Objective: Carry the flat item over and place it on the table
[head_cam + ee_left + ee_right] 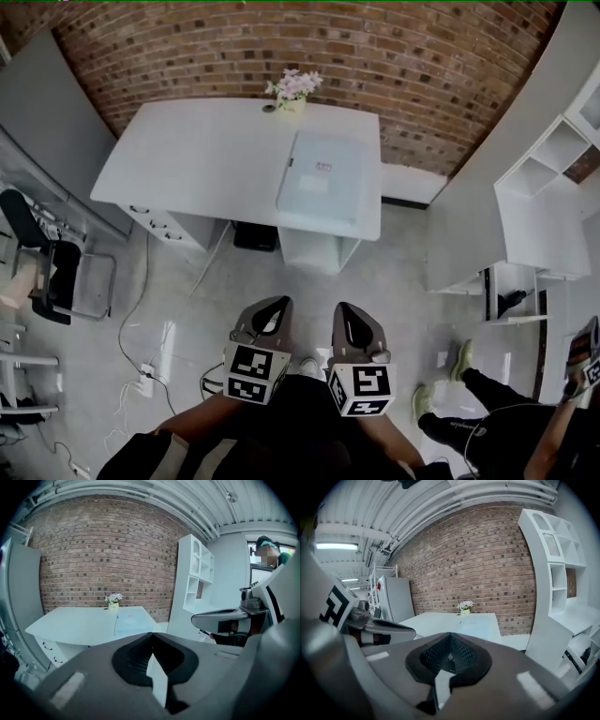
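The flat item (323, 176), a pale rectangular board with a small red mark, lies on the right part of the white table (197, 155), well ahead of me. It also shows in the left gripper view as the flat item (130, 621) and in the right gripper view as the flat item (477, 626). My left gripper (275, 302) and right gripper (345, 307) hang side by side close to my body, above the floor and short of the table. Both are shut, with nothing between the jaws of the left gripper (151, 633) or the right gripper (450, 633).
A small pot of flowers (293, 91) stands at the table's far edge by the brick wall. A black chair (47, 262) is at the left, with cables (141, 375) on the floor. White shelves (548, 178) stand at the right. Another person (487, 427) is at the bottom right.
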